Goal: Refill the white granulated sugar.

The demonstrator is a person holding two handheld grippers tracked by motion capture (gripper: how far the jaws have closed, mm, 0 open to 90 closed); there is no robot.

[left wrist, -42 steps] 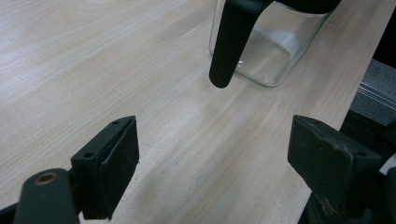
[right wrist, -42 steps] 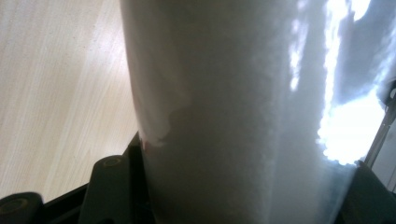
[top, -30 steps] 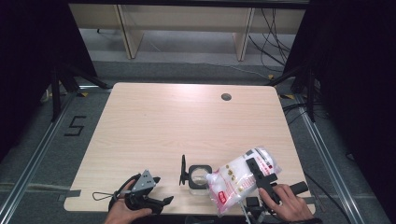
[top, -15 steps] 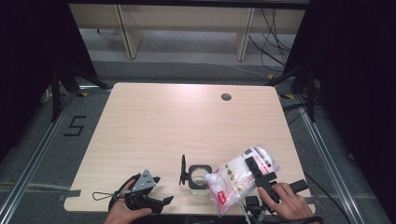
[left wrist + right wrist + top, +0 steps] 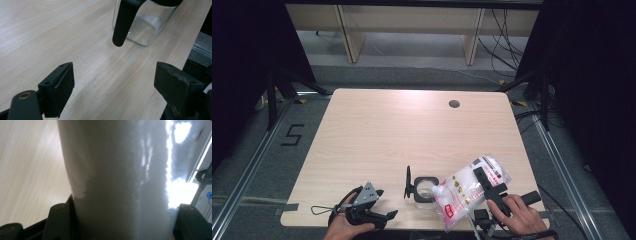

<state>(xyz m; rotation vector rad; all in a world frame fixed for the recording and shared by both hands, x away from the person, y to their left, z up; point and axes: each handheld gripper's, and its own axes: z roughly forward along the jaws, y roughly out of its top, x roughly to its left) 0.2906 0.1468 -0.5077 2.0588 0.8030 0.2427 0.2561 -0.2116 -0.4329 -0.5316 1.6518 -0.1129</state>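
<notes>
A clear bag of white granules (image 5: 462, 192) with red print hangs tilted over the table's front right. My right gripper (image 5: 483, 179) is shut on it, and its lower corner reaches the mouth of a square glass jar (image 5: 424, 189) with a black rim. In the right gripper view the bag (image 5: 120, 170) fills the gap between my right gripper's (image 5: 122, 220) jaws. A black handle (image 5: 408, 182) stands upright at the jar's left side. My left gripper (image 5: 386, 203) rests open near the front edge, left of the jar. In the left gripper view, the jar (image 5: 142, 27) and handle (image 5: 122, 22) lie beyond my open left gripper (image 5: 112, 85).
The light wooden table (image 5: 402, 135) has a round cable hole (image 5: 454, 104) at the far right. Dark stands and cables sit on the floor to both sides, and shelf legs stand beyond the far edge.
My right gripper has shifted a little left with the bag, bringing the bag's lower corner closer over the jar. The left gripper has stayed in place.
</notes>
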